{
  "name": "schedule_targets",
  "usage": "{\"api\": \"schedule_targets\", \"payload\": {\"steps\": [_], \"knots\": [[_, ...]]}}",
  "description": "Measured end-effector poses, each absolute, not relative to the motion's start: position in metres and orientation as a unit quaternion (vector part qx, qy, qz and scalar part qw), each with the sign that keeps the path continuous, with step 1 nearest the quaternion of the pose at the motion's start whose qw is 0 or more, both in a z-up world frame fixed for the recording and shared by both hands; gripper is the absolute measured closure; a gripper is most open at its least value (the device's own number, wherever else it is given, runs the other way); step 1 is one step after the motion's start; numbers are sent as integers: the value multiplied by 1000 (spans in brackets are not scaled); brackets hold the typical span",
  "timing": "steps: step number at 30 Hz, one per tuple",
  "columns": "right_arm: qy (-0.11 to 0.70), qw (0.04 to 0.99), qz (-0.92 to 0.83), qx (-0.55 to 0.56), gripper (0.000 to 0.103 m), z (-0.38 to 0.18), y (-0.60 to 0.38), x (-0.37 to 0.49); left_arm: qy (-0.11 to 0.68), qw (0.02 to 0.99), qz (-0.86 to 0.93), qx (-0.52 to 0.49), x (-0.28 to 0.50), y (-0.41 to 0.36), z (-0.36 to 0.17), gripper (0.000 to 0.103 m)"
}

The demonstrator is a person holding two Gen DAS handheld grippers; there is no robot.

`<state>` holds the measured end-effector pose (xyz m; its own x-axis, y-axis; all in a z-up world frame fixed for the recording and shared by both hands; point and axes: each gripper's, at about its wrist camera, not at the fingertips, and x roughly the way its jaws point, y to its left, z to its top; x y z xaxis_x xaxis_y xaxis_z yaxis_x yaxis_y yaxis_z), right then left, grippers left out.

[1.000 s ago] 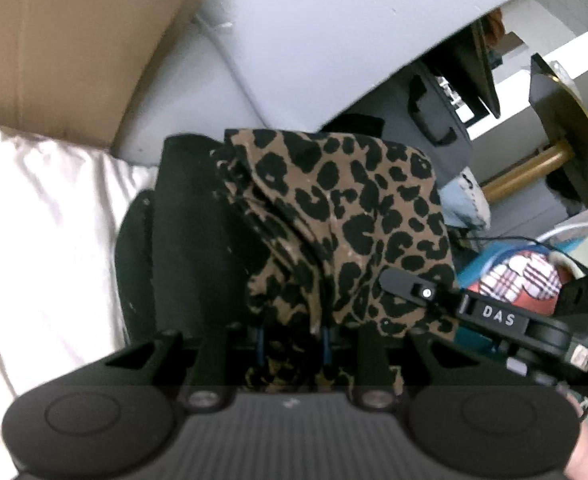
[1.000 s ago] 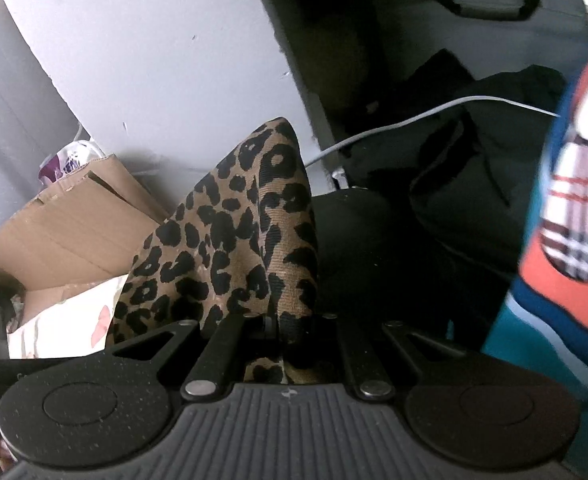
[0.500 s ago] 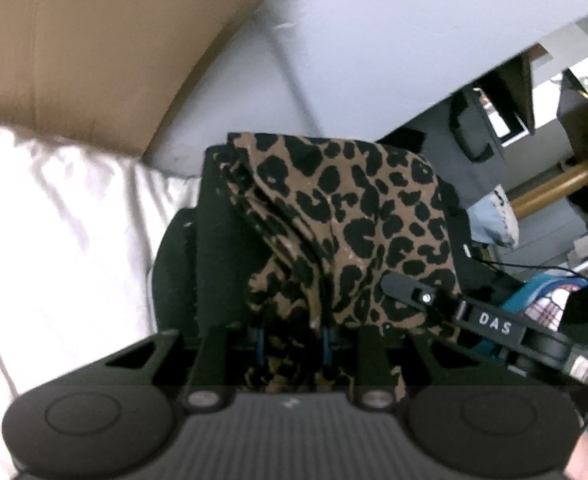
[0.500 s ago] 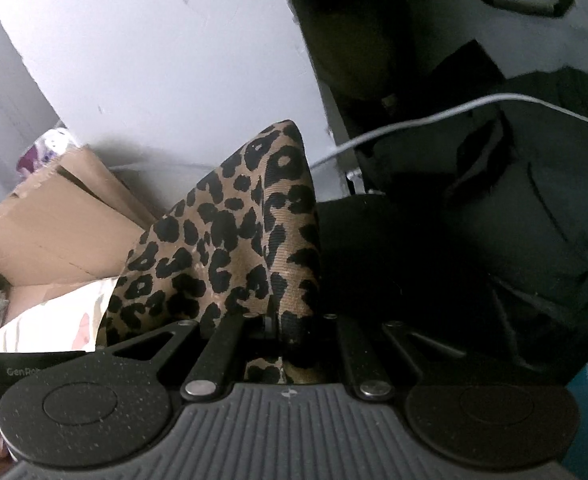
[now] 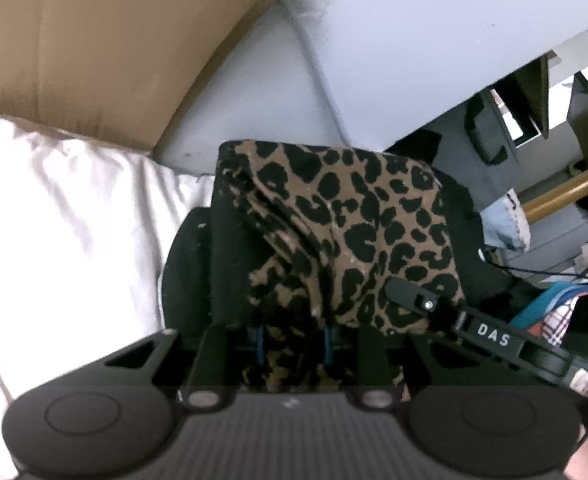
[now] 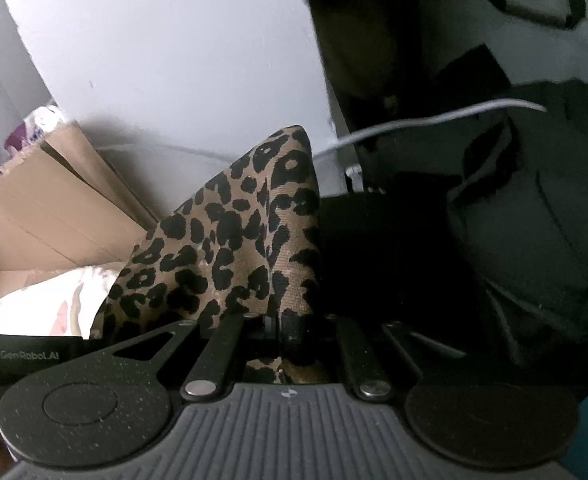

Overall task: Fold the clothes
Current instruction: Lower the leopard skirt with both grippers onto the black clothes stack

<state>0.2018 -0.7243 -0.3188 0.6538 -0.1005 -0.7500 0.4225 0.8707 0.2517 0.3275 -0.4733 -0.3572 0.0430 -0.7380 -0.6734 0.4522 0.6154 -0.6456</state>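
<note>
The leopard-print cloth hangs bunched up between the two grippers. The left gripper has its fingers clenched on a thick bunch of it, and the right gripper pinches a thin edge. The fingertips are hidden under the folds in both views. Something black sits behind the cloth, too dark to make out. A white sheet and a cardboard box are off to the left, both cut off by the picture edge.
</note>
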Motion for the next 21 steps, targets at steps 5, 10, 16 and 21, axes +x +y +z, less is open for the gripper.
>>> {"api": "schedule_targets", "payload": {"steps": [5,10,16,21], "knots": [[395,876,-180,211,85,-331,-734,196,546,718,-416,-114,327,-470,-355,64],[398,880,-210,150,82,-321,-729,191,519,745,-412,-73,319,-463,-340,56],[356,901,-190,155,79,-302,-722,170,506,759,-407,-52,315,-451,-324,59],[335,912,-156,176,71,-294,-713,148,497,771,-398,-26,308,-440,-304,60]]}}
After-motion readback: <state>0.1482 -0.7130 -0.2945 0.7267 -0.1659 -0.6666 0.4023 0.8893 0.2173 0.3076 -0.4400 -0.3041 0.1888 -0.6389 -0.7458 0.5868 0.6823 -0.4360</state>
